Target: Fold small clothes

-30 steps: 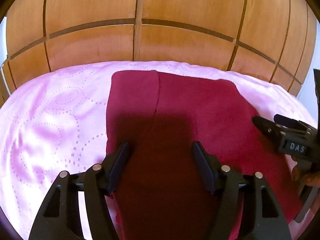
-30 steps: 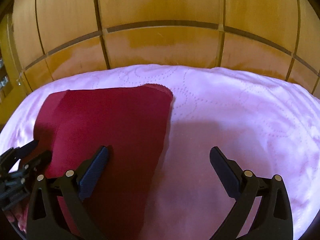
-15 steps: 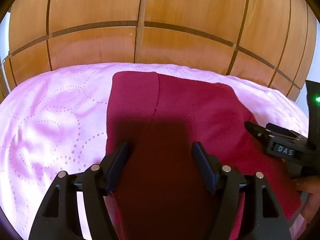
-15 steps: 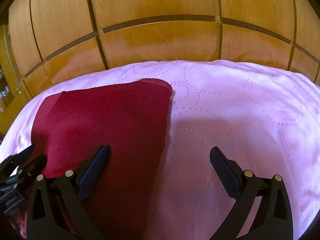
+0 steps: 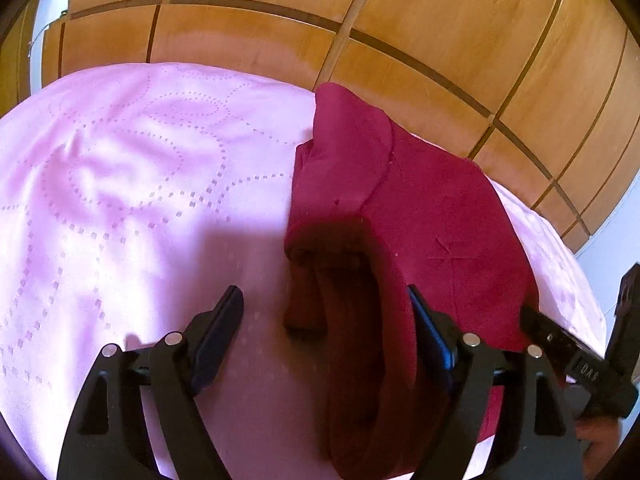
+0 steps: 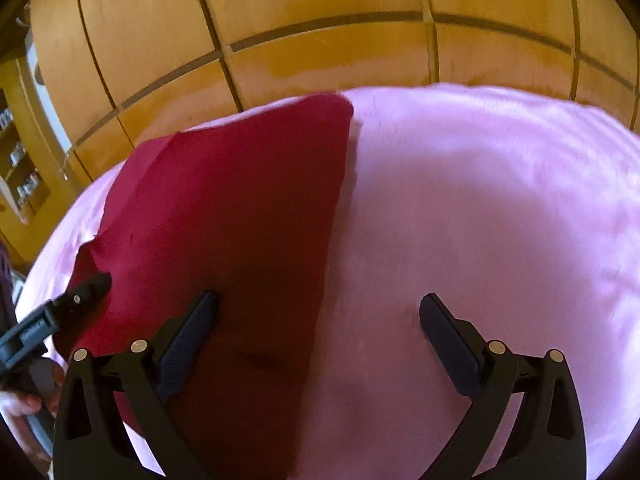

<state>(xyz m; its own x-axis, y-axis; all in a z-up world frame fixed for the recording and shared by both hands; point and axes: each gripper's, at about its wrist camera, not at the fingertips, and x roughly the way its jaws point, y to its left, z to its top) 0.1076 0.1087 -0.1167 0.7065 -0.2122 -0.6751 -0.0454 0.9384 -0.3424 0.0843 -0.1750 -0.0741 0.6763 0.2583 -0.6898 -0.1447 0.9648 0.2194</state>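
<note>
A dark red garment (image 5: 440,208) lies flat on a pink bedspread (image 5: 120,200). Its left edge is rucked up into a thick fold. That fold stands between the fingers of my left gripper (image 5: 326,320), whose jaws are opening. The right pad (image 5: 430,332) touches the fold and the left pad is clear of it. In the right wrist view my right gripper (image 6: 320,328) is open low over the garment (image 6: 240,200), astride its right edge, with nothing pinched. Each gripper shows in the other's view, the right gripper (image 5: 560,344) and the left gripper (image 6: 80,296).
Wooden wardrobe panels (image 5: 440,32) rise right behind the bed's far edge. Shelves (image 6: 20,168) stand at the far left. Bare pink bedspread (image 6: 480,220) spreads right of the garment and left of it. A person's hand (image 6: 16,404) holds the left gripper's handle.
My left gripper has slid from the garment's middle to its left edge, its jaws wider, and that edge has bunched into a fold. My right gripper has moved closer over the right edge.
</note>
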